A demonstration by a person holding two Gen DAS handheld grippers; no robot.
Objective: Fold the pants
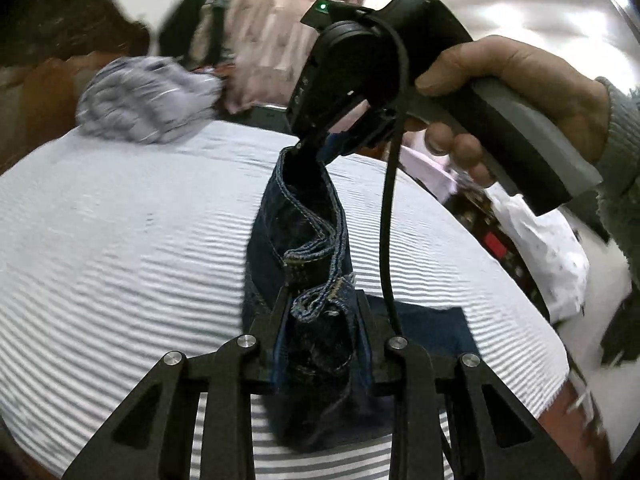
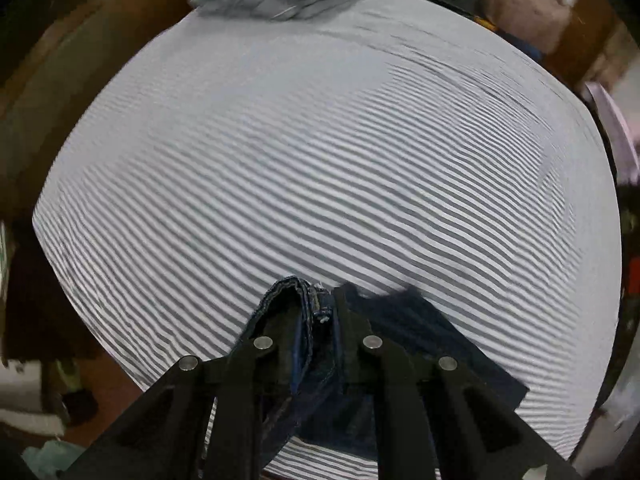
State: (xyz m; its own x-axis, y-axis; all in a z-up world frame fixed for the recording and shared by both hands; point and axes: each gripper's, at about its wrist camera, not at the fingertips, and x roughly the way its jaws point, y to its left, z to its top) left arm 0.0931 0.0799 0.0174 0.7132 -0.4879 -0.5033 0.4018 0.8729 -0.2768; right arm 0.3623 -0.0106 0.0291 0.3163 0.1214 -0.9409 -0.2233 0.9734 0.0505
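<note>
While the striped sheet [image 1: 120, 240] stretches flat across the bed, a crumpled grey garment [image 1: 148, 100] sits at its far left edge, well apart from the action. Moving in, the left gripper [image 1: 320, 300] has its jaws closed down on a thick bunch of dark denim, the pants [image 1: 304, 232], with stitched hems and a frayed edge bulging between the fingers. The cloth rises from there in a taut, folded band to the right gripper [image 1: 310, 148], held by a hand [image 1: 500, 92] and pointing steeply down, its jaws pinched almost fully together on the upper hem. The right wrist view confirms it: denim clamped between near-closed fingers [image 2: 348, 320], another part of the jeans lying flat on the sheet below. This looks like heavy, fairly stiff fabric: it should hold a crease but drag under its own weight. Seams and hems look like the surest places to grip, being thick and unlikely to slip.
</note>
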